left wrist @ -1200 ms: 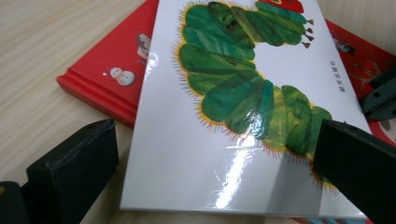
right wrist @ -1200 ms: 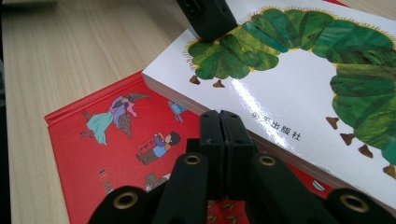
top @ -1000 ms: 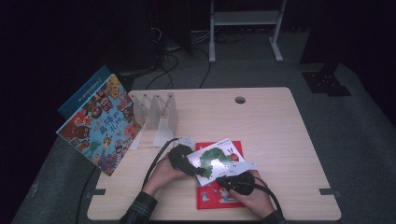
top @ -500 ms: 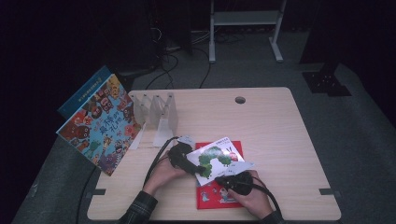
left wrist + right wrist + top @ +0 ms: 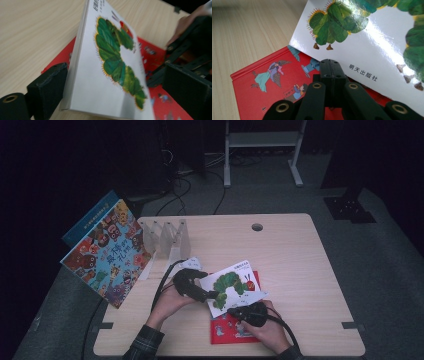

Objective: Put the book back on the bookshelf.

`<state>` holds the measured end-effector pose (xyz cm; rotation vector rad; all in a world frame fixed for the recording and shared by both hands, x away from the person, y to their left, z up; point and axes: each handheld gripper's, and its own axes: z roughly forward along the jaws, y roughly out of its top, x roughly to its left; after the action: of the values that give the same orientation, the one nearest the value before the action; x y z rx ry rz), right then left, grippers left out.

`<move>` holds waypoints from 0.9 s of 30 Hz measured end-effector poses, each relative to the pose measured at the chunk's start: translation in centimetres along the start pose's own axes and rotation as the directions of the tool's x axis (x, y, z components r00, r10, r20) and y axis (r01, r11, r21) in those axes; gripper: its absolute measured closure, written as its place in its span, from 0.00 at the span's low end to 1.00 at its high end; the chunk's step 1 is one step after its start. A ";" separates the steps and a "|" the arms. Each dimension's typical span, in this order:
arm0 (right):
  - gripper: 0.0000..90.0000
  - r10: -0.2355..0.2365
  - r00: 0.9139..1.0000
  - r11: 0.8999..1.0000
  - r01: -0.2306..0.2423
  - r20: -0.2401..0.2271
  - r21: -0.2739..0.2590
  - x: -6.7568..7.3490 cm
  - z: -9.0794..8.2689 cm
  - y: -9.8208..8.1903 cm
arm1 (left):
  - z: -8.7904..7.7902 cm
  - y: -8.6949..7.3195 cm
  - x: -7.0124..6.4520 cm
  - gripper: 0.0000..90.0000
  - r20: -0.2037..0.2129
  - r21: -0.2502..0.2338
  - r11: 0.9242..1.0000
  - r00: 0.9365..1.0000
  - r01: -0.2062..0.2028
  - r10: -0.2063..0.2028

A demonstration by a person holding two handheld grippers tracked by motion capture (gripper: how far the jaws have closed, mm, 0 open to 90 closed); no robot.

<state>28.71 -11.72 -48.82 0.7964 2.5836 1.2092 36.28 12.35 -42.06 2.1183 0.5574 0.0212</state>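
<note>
- Your left gripper point(image 5: 207, 296) has its jaws on both sides of the white caterpillar book point(image 5: 235, 285). They have just been closing in on it. One jaw sits against the book's edge, but the other one looks apart from the cover, so the jaws are open.
- The white caterpillar book is tipped up near the front edge of the tabletop point(image 5: 300, 265), around the middle. Its low edge rests on the red book point(image 5: 227, 330).
- I think you tip it up so the jaws can get around its thin edge. A flat book is hard to grab.
- Your right gripper point(image 5: 235, 310) has its jaws shut tight with nothing in them. The tip sits at the low edge of the white book, on top of the red book. It may be there to stop the book from sliding.
- A clear book rack point(image 5: 167, 237) stands near the left back part of the tabletop. A big colourful book point(image 5: 107, 252) leans off the left edge.
- The red book lies flat by the front edge.
- Nothing blocks the way to the rack, but your own cables point(image 5: 162, 287) trail close to it.
</note>
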 end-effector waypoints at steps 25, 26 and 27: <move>0.99 -0.005 1.000 1.000 0.005 0.008 -0.010 -0.4 0.7 0.6 | 1.5 -0.7 -2.1 0.59 0.114 0.022 0.996 0.990 -0.084 0.081; 0.99 -0.005 1.000 1.000 0.005 0.009 -0.010 -0.4 0.7 0.5 | 1.5 -0.9 -2.1 0.59 0.111 0.018 0.996 0.990 -0.087 0.085; 0.99 -0.002 1.000 1.000 0.002 0.008 -0.009 -0.4 0.7 0.5 | 1.6 -1.0 -2.0 0.60 0.114 0.016 0.996 0.989 -0.092 0.089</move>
<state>29.49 -11.16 -48.90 0.7950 2.5702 1.2129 34.46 10.73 -43.37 2.1490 0.3959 -0.0538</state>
